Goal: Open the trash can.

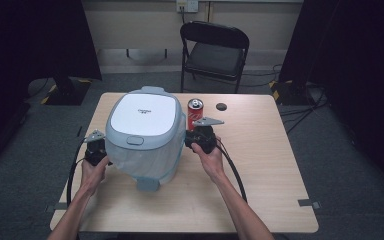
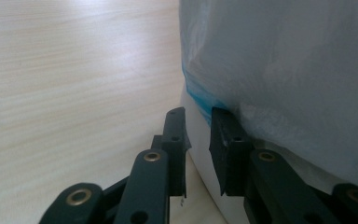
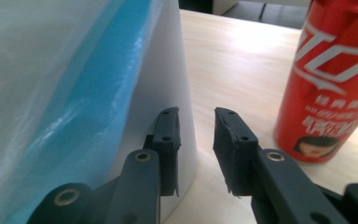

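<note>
A grey-blue pedal bin (image 1: 142, 125) with a white lid stands on the wooden table (image 1: 265, 165), and a translucent bag (image 1: 145, 160) hangs over its sides. A red cola can (image 1: 195, 111) stands upright just right of it. My left gripper (image 1: 105, 150) is at the bin's left side. In the left gripper view its jaws (image 2: 198, 116) are drawn close, nothing visible between them, one tip touching the bag (image 2: 284, 70). My right gripper (image 1: 189, 138) is at the bin's right side. Its jaws (image 3: 196, 116) stand apart, empty, beside the white bin wall (image 3: 168, 70), with the can (image 3: 328, 84) to the right.
The bin's foot pedal (image 1: 147, 184) sticks out toward the table's near edge. A small dark round disc (image 1: 221, 106) lies behind the can. A black folding chair (image 1: 214, 47) stands beyond the table's far edge. Bare tabletop stretches to the right.
</note>
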A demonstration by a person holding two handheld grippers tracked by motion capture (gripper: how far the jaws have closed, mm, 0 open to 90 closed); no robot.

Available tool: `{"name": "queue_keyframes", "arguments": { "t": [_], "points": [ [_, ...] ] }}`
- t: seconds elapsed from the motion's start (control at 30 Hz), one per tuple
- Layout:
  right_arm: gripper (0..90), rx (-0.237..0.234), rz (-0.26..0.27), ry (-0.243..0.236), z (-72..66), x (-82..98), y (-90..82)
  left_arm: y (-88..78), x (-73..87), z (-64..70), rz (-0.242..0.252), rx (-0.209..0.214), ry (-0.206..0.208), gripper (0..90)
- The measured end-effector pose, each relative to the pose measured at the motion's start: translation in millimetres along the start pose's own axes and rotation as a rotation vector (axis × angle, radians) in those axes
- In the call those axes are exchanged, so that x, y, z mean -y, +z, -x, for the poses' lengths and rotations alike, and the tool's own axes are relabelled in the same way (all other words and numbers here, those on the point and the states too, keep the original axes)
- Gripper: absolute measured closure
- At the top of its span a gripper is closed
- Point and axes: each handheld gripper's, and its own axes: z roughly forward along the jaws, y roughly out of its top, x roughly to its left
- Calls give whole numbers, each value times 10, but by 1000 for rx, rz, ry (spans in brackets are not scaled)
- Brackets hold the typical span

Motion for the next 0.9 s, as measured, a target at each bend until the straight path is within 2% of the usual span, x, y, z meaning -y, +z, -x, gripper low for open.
{"name": "queue_keyframes", "arguments": {
  "t": [0.07,0.13,0.17,0.3,0.37,0.43,0.47,0.5,0.57,0.77,0.8,0.87,0.9],
  "points": [
    [695,-4,-9,-18,-37,55,-34,-92,49,72,0,8,3,761],
    [673,-19,-29,-41,-52,119,-49,-129,65,86,10,18,-1,761],
    [671,-27,-27,-33,-48,142,-59,-178,102,106,11,38,-8,754],
    [672,-49,-37,-27,-69,176,-99,-245,157,146,11,50,-10,737],
    [672,-55,-48,-43,-93,176,-125,-277,178,161,7,56,-3,737],
    [669,-66,-59,-51,-113,184,-150,-307,187,183,1,48,16,732],
    [669,-66,-59,-51,-113,184,-150,-307,187,183,1,48,16,714],
    [624,-59,-63,-57,-114,198,-159,-319,200,193,3,41,15,707],
    [617,-62,-60,-54,-113,201,-154,-326,206,192,3,45,8,708],
    [618,-57,-66,-70,-120,187,-152,-330,203,200,-1,44,5,730],
    [649,-70,-69,-57,-120,187,-151,-346,195,252,-13,31,13,767],
    [655,-65,-69,-59,-129,189,-154,-355,195,270,-16,24,23,770],
    [653,-64,-73,-62,-138,186,-160,-358,201,248,-17,37,6,741]
  ]
}}
